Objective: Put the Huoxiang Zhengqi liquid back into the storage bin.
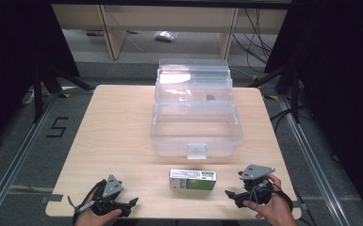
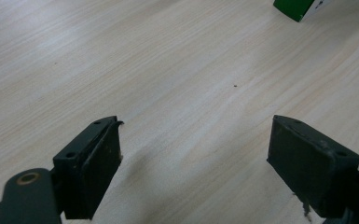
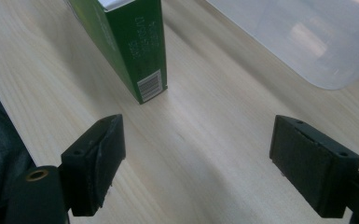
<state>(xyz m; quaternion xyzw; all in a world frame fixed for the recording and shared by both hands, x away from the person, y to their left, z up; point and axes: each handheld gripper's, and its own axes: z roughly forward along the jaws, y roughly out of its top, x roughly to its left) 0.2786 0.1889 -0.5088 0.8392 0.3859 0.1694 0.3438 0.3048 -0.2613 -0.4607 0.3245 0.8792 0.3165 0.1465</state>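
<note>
A green and white carton [image 1: 193, 179] lies flat on the wooden table [image 1: 118, 122] near its front edge, between the two hands. Behind it stands a clear plastic box [image 1: 195, 129] with its lid thrown back. My left gripper [image 1: 133, 203] rests at the front left, jaws wide apart over bare wood; a corner of the carton [image 2: 300, 6] shows far off in the left gripper view. My right gripper [image 1: 228, 194] sits at the front right, open, pointing at the carton [image 3: 130, 42], whose barcode end lies a short way ahead of the jaws. Nothing is between either pair of jaws.
The clear box wall [image 3: 303, 42] lies ahead and to the right in the right gripper view. Black curtains and tripod legs flank the table. A wooden shelf unit [image 1: 169, 23] stands beyond the far edge. The table's front edge runs just under both hands.
</note>
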